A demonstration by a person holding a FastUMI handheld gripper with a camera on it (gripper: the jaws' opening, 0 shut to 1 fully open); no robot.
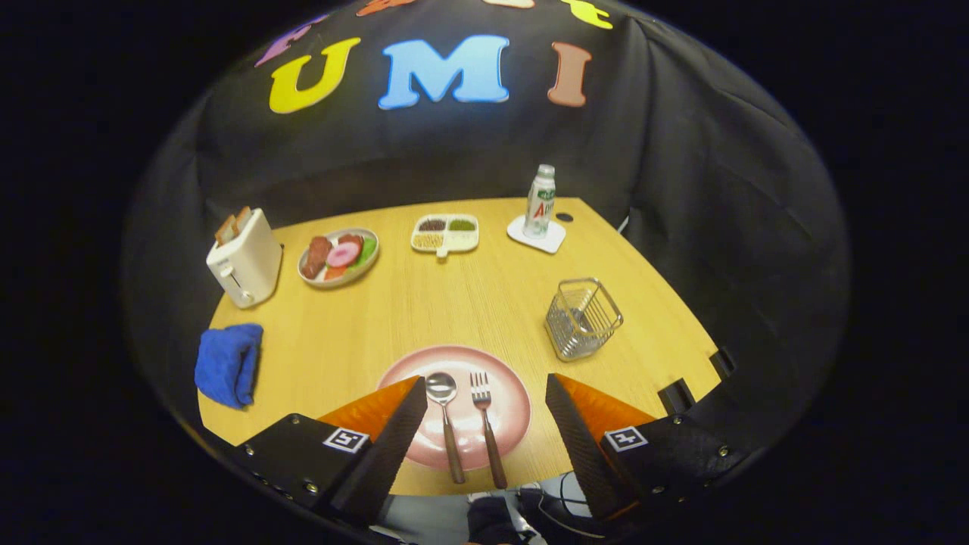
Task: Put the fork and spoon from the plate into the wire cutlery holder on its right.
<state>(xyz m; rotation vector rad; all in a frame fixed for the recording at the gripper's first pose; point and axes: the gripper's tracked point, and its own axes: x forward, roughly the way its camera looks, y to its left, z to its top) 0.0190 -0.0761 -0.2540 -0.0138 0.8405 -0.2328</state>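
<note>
- Gripper (pixel 484 393) hangs above the near edge of the wooden table (pixel 469 303), its fingers spread wide apart and holding nothing.
- Between the fingers lies the pink plate (pixel 509 390), with the spoon (pixel 443 424) and the fork (pixel 486 424) side by side on it, spoon to the left, their brown handles pointing toward the gripper and reaching past the plate's near rim.
- Wire cutlery holder (pixel 583 318) stands to the right of the plate, beyond the right finger, apart from the plate.
- Farther back sit a toaster (pixel 246 257), a plate of food (pixel 339 256), a divided dish (pixel 445 233) and a bottle (pixel 540 203) on a white coaster (pixel 530 236).
- A blue cloth (pixel 229 363) lies at the table's left edge.
</note>
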